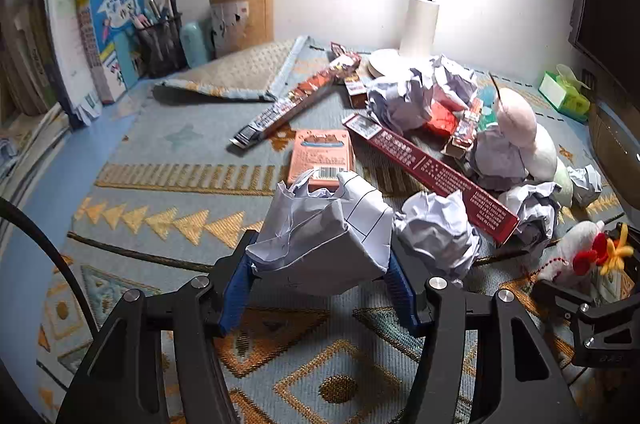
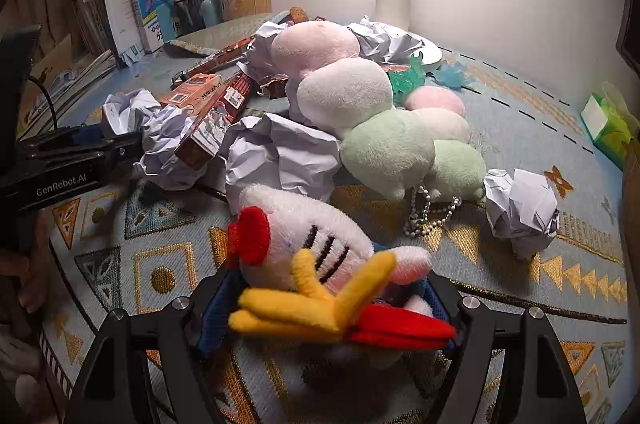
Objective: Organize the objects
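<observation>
My left gripper (image 1: 320, 264) is shut on a crumpled paper ball (image 1: 320, 244), held a little above the patterned mat (image 1: 160, 184); both blue pads press its sides. My right gripper (image 2: 320, 300) is shut on a white plush chicken (image 2: 320, 244) with a red comb, yellow feet and red beak, just over the mat (image 2: 520, 104). The chicken (image 1: 576, 252) and right gripper also show at the right edge of the left wrist view. The left gripper (image 2: 92, 148) shows at the left of the right wrist view. More crumpled paper balls (image 2: 280, 156), a long dark red box (image 1: 432, 172) and an orange box (image 1: 320, 156) lie around.
A pastel plush caterpillar (image 2: 360, 104) sprawls mid-mat beside a bead string (image 2: 428, 212). Books (image 1: 112, 28), a pen holder (image 1: 160, 40) and a wooden holder (image 1: 244, 16) line the back left. A lamp base (image 1: 420, 20) stands at the back wall and a green tissue pack (image 2: 608, 128) at the right.
</observation>
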Demonstrator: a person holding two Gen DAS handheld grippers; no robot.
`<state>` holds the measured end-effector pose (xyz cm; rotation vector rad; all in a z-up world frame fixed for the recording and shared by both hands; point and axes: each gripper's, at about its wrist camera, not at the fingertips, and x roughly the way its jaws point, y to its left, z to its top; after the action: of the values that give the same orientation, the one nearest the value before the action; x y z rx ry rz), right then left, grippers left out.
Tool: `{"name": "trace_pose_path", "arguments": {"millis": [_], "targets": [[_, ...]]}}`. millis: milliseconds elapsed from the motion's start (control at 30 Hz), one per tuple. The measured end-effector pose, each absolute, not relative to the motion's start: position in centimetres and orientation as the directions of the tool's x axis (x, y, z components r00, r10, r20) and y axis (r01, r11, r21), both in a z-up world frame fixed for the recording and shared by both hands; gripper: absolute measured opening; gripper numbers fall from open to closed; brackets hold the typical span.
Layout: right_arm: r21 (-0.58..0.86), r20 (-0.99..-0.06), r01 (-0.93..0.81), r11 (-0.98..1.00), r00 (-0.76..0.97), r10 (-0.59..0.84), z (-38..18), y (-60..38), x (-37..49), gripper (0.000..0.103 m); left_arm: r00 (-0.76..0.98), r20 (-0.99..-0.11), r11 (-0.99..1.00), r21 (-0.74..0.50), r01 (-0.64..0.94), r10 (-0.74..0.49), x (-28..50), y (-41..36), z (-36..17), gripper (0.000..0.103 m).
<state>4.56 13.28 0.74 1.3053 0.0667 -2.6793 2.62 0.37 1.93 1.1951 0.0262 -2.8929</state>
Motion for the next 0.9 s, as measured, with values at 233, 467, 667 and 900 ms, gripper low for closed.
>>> {"name": "trace_pose_path", "arguments": {"millis": [233,467,667,900], "targets": [[0.058,-0.774,0.183,-0.981,-0.612,-0.160,1.6,13.4,5.6,0.078,-0.720,-0.694,-0.999,-0.013,0.033,-0.015,3.3,0.1,2.3,0.057],[0.055,-0.748,0.180,-0.982,-0.644,-0.160,2.9,13.9,6.2,0.078,-0.755,-0.656,-0.999,-0.036,0.040,-0.006,4.2,0.0,4.3,0.058],[0.049,-0.715,0.172,-0.984,-0.682,-0.155,4.9,15.0,6.6,0.078,-0.788,-0.615,-0.997,-0.074,0.020,0.030,4.4,0.8,6.8,0.058],[0.020,-0.644,0.139,-0.990,-0.756,-0.120,9.0,18.1,7.0,0.078,-0.841,-0.532,-0.995,-0.059,-0.080,0.099,3.6,4.5,11.1,0.058]]}}
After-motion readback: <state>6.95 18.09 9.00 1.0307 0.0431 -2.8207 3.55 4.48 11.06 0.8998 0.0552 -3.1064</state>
